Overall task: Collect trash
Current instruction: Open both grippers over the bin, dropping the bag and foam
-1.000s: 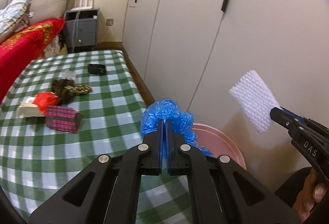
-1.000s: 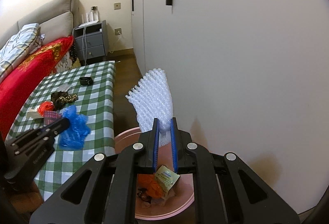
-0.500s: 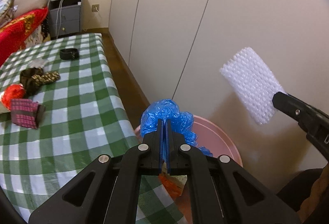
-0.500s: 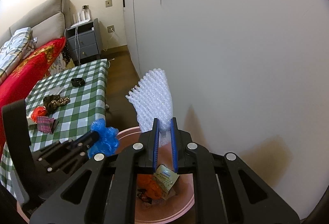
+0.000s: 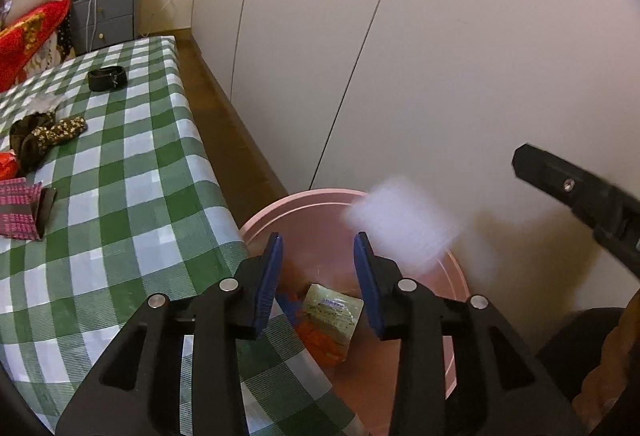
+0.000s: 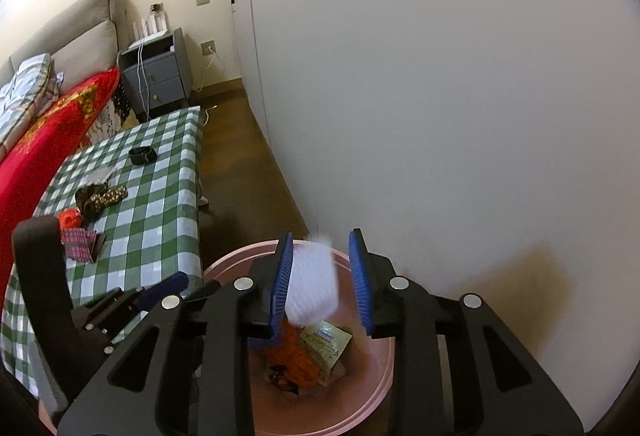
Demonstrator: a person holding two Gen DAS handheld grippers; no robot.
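Both claws stand wide open and hold nothing: the left claw [image 5: 318, 268] and the right claw [image 6: 322, 272] hover over the pink bin [image 6: 372, 408]. The bubble wrap [image 6: 312, 282], blurred, looks light, soft and springy as it hangs loose above the bin; pinch an edge.

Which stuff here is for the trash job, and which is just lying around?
For the job:
pink bin
white bubble wrap, blurred, between the open right tongs
packet in the bin
open left tongs

Just lying about:
black strap
dark cloth
pink box
nightstand
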